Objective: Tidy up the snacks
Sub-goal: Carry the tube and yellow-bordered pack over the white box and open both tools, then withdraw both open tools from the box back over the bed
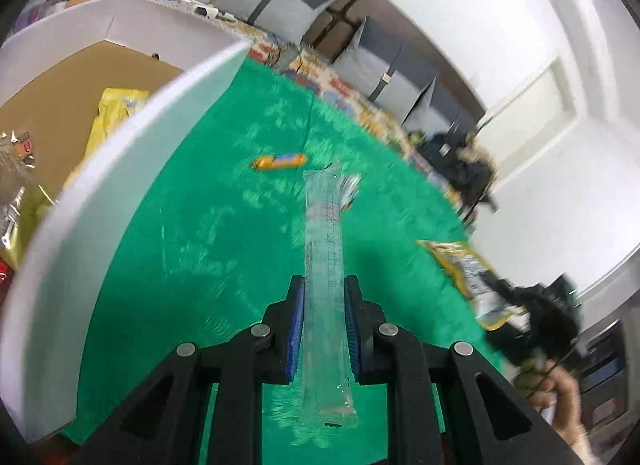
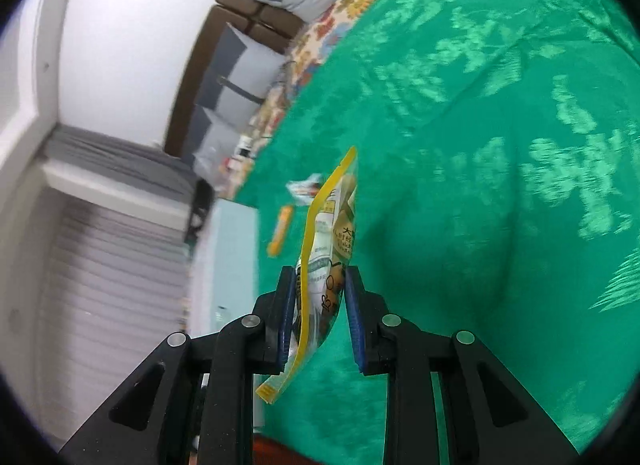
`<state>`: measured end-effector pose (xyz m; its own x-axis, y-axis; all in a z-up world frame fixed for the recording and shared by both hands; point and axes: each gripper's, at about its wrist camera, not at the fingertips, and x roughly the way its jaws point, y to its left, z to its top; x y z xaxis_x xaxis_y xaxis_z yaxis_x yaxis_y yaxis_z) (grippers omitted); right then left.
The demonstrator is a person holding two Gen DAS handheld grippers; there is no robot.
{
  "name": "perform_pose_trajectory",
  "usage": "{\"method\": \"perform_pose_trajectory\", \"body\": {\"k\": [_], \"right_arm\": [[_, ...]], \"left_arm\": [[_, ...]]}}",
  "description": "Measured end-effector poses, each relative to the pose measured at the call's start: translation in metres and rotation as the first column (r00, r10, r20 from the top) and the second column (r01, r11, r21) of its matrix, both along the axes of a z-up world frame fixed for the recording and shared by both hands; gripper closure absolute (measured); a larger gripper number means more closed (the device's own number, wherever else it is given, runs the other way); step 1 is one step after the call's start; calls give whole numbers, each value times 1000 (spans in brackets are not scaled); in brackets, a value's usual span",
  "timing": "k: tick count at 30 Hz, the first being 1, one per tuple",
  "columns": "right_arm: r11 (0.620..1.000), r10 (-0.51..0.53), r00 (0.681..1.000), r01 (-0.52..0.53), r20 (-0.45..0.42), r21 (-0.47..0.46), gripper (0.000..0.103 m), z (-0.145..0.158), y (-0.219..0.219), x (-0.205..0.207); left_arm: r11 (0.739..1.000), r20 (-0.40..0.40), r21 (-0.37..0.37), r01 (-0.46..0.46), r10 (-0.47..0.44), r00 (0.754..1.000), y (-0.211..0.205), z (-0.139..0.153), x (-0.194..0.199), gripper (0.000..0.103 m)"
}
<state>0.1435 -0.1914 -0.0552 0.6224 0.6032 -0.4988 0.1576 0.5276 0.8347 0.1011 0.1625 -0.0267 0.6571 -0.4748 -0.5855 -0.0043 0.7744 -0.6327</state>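
Note:
My left gripper (image 1: 325,285) is shut on a long clear tube-shaped snack packet (image 1: 324,249) and holds it above the green tablecloth (image 1: 192,225), beside a white cardboard box (image 1: 80,193) at the left. My right gripper (image 2: 316,277) is shut on a yellow-edged snack pouch (image 2: 328,233) held on edge above the cloth; the same pouch shows at the right of the left wrist view (image 1: 468,269). An orange snack bar (image 1: 280,161) (image 2: 282,229) and a small white packet (image 1: 349,189) (image 2: 306,187) lie on the cloth.
The box holds a yellow bag (image 1: 112,113) and silvery packets (image 1: 16,185). Grey cushions on a sofa (image 1: 288,9) and a patterned rug (image 1: 360,97) lie beyond the table. A white wall and door (image 1: 532,105) are at the right.

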Motion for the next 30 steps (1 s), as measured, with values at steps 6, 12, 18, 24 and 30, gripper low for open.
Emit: {"method": "perform_pose_trajectory", "body": {"k": [6, 12, 18, 24, 30], "right_arm": [[986, 116, 989, -126, 93, 109, 78, 49, 71, 31], [935, 317, 931, -339, 182, 102, 78, 97, 199, 63], [877, 474, 865, -480, 168, -6, 78, 93, 315, 79], [793, 590, 805, -561, 64, -238, 57, 59, 384, 73], [695, 613, 784, -473, 102, -542, 35, 52, 333, 50]], "left_arm": [[990, 91, -94, -106, 114, 989, 69, 57, -10, 85], [965, 125, 14, -261, 257, 958, 156, 91, -17, 85], [911, 40, 177, -372, 371, 928, 216, 64, -22, 85], [842, -64, 334, -424, 468, 881, 232, 16, -29, 18], [835, -25, 296, -464, 492, 870, 221, 20, -46, 11]]}}
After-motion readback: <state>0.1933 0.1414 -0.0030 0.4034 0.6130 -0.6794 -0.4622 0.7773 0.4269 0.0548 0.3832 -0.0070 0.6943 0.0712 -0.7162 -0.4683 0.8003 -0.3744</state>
